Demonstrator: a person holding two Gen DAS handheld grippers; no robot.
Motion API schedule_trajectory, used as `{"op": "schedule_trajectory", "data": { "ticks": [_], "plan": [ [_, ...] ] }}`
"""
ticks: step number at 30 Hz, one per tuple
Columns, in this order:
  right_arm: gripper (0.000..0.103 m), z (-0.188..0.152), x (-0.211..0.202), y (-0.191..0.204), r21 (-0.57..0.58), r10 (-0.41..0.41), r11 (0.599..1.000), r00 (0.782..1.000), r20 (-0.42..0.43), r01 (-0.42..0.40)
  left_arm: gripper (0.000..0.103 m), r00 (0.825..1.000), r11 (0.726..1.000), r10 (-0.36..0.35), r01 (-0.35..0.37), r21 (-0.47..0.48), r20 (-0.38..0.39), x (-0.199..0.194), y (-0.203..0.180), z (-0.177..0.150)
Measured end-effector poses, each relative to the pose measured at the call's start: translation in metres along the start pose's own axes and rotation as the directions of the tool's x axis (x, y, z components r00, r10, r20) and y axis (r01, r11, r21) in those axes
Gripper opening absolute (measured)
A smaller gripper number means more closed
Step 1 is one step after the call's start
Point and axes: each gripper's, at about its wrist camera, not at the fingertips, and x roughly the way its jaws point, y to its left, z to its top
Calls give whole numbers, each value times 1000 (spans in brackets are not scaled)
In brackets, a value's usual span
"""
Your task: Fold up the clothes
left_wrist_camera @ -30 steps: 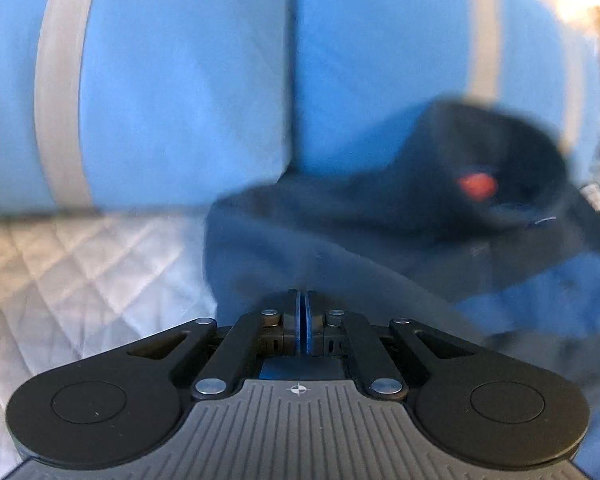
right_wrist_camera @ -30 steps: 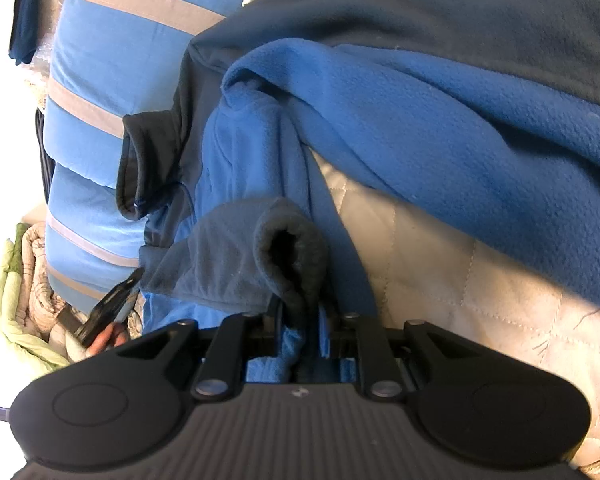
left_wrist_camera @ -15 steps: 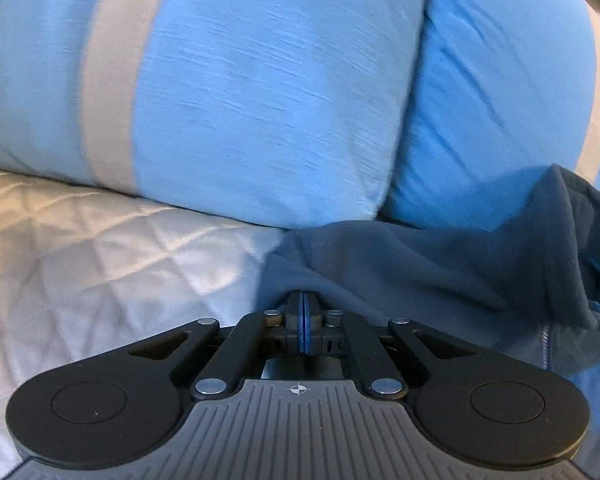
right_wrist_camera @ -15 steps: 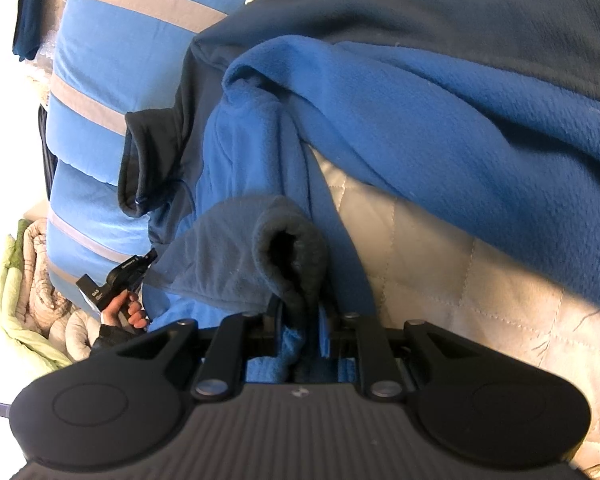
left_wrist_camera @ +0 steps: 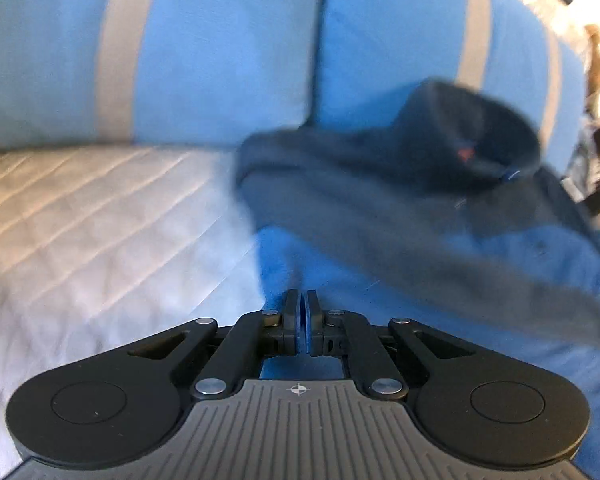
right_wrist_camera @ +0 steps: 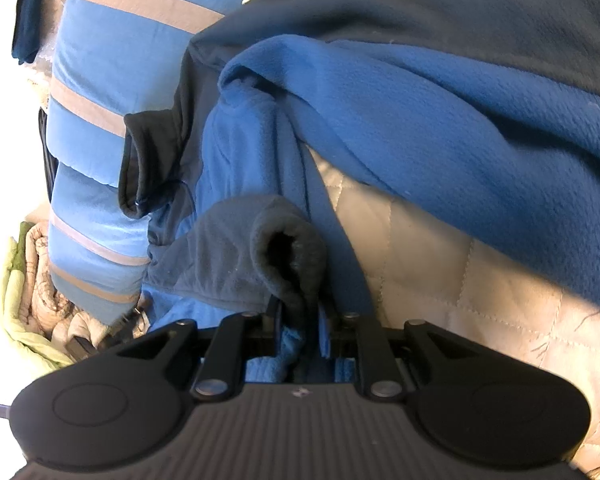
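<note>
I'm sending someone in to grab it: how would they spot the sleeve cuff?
Start at the white quilted cover, where the blue fleece jacket lies. At its near edge, the right gripper pinches the sleeve cuff: a rolled grey tube with a dark opening, unlike the blue fleece around it.

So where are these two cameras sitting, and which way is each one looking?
Left wrist view: rides on the left hand-held gripper, looking forward and down over its shut jaws at a fleece jacket, striped blue pillows and a white quilt.
Right wrist view: rides on the right hand-held gripper, whose jaws pinch the jacket's grey cuff.
No bare hand clearly shows; only gripper parts.
Shared: jacket, pillows, quilt.
</note>
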Motion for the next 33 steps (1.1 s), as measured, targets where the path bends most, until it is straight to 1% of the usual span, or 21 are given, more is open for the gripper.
{"op": "schedule_trajectory", "data": {
  "ticks": [1,2,4,5,7,8,9,10,11,12,14,15,16,17,19,22,25,27,30,32,33],
  "plan": [
    [19,0,0,0,2,-1,1000,1000,0,1,4,1000,1000,27,-27,8,9,0,3,-5],
    [20,1,1,0,5,-2,1000,1000,0,2,5,996,996,84,-84,20,10,1,4,-7],
    [23,1,1,-1,8,-3,1000,1000,-1,4,5,982,982,186,-186,19,-18,5,9,-8],
    [30,2,0,-1,8,-1,1000,1000,0,1,5,982,982,191,-191,7,-12,0,11,-8],
    [41,2,-3,1,-2,1,1000,1000,5,-1,5,984,984,175,-174,-35,20,-17,14,-6],
    [50,2,-7,4,-17,5,1000,1000,15,-4,5,984,984,175,-173,-42,42,-27,12,-7],
    [63,1,-12,7,-35,15,999,1000,26,-14,7,982,984,176,-174,-44,65,-38,9,-7],
    [68,0,-17,10,-53,29,998,999,38,-27,12,981,984,178,-176,-35,79,-45,4,-7],
    [79,0,-22,13,-67,43,997,998,54,-39,23,979,984,180,-179,-21,90,-52,-2,-7],
    [87,-1,-28,16,-79,56,996,996,71,-51,30,978,983,182,-182,-7,102,-58,-8,-7],
    [92,-2,-37,20,-85,72,994,993,91,-64,55,974,982,186,-189,16,131,-72,-19,-8],
    [95,-2,-40,21,-82,74,994,992,98,-66,60,971,981,186,-191,20,148,-80,-25,-7],
    [97,-3,-44,23,-79,75,995,992,105,-67,69,969,981,185,-192,23,164,-87,-32,-6],
    [100,-4,-47,24,-77,75,995,991,111,-66,74,967,982,182,-189,24,177,-95,-38,-5],
    [100,-7,-53,28,-74,71,995,990,123,-62,75,969,986,159,-165,19,192,-113,-52,-1],
    [101,-11,-63,35,-74,67,996,988,139,-57,75,972,993,100,-110,39,211,-136,-74,7],
    [102,-17,-79,48,-102,67,994,984,165,-50,79,970,996,54,-67,50,239,-152,-97,17],
    [103,-19,-92,58,-129,48,991,981,189,-23,80,968,997,25,-41,62,249,-160,-111,21],
    [103,-26,-111,67,-166,22,986,973,228,17,80,963,996,9,-34,88,271,-170,-134,22],
    [103,-31,-122,69,-169,23,986,972,234,17,80,956,994,16,-46,97,293,-173,-144,18],
    [103,-33,-126,69,-168,29,986,972,234,11,80,953,992,31,-67,109,303,-174,-147,14]
  ]
}}
